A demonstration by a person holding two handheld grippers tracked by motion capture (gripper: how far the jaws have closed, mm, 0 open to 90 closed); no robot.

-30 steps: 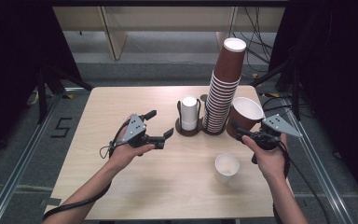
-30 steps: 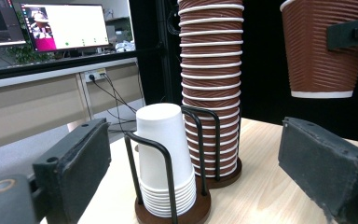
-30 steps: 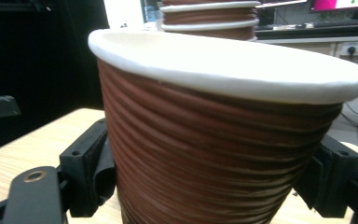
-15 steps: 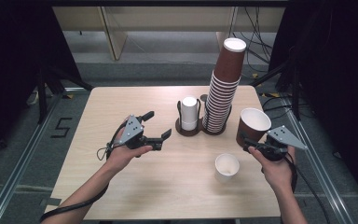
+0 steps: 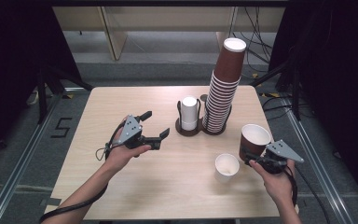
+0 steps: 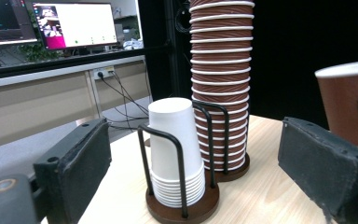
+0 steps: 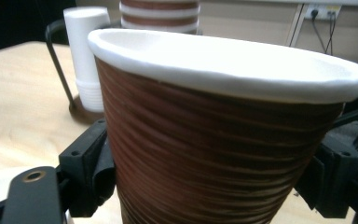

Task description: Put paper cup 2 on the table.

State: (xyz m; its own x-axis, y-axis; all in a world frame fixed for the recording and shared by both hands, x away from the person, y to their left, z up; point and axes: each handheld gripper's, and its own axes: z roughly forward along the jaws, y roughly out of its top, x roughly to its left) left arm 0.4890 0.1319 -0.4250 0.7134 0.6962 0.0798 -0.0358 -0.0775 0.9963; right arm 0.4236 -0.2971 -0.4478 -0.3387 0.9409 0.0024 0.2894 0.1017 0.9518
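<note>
- My right tongs (image 5: 251,156) are clamped on a brown cup (image 5: 254,140), held upright at the tabletop's (image 5: 121,186) 4 o'clock edge, rim up.
- A white cup (image 5: 226,167) stands just beside it, at its 8 o'clock.
- My left tongs (image 5: 154,125) gape wide, gripping nothing, aimed at the white cup stack (image 6: 175,149) in its wire holder.
- The tall brown stack (image 5: 223,93) stands adjacent.

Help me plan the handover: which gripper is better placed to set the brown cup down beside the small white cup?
The right gripper: its jaws already clamp the brown cup, right next to the small white cup. The left gripper hangs open and empty, farther off.
</note>
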